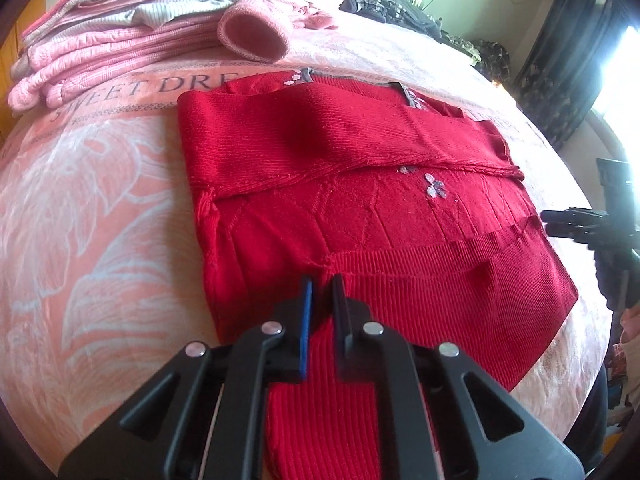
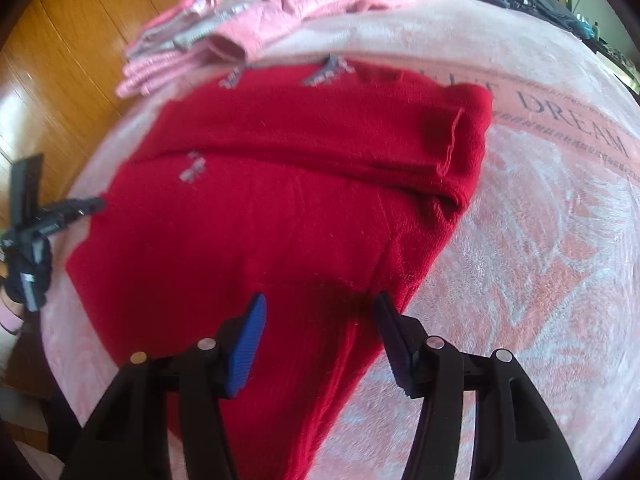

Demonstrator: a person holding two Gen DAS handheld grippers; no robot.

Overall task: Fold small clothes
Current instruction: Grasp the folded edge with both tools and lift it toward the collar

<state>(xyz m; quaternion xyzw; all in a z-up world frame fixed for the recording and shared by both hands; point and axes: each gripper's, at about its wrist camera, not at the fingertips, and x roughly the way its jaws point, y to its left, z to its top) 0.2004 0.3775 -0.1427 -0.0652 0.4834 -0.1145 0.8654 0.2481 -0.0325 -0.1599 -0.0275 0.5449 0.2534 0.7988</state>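
Red sweater (image 1: 360, 160): matt knitted cloth, finely ribbed at the hem band, with a slightly fuzzy nap and small grey-white stitched flower motifs (image 1: 434, 188). Bed blanket (image 1: 100, 208): soft plush pink fleece with pale leaf pattern and a printed letter band, matt. Stack of folded clothes (image 1: 100, 40): pink and grey ribbed knits, one fleecy cuff. Left claw (image 1: 322, 292): matt black plastic arms with shiny round metal pins, one finger faced with blue padding. Right claw (image 2: 320, 312): the same black plastic, its blue pad (image 2: 248, 344) finely ridged. Wall panel (image 2: 80, 20): glossy orange-brown wood.
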